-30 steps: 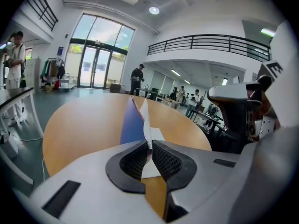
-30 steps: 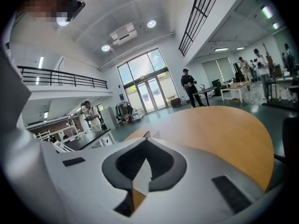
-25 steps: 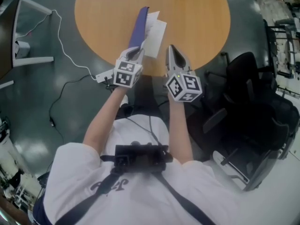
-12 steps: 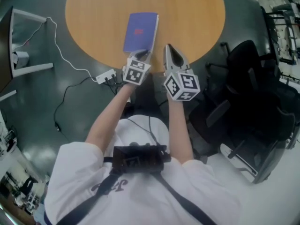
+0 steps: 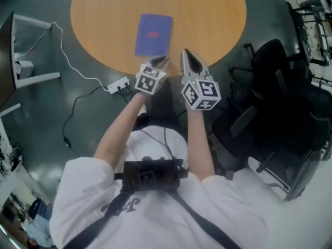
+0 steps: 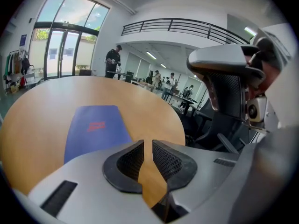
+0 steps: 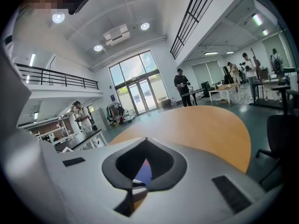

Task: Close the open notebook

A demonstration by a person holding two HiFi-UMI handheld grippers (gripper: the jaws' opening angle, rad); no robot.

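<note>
place: open-plan office | cues: mezzanine railing [image 6: 187, 24], desks [image 7: 222, 92], office chair [image 5: 275, 102]

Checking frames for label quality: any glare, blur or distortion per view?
Head view: sharp, fisheye bends the table rim; notebook cover evenly lit. Left gripper view: strong barrel distortion, dark corners, windows very bright. Right gripper view: same warp, ceiling lights glare, mosaic patch top left.

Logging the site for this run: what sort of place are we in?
Probably an open-plan office or lab hall: round wooden table, black office chairs, a mezzanine railing overhead.
</note>
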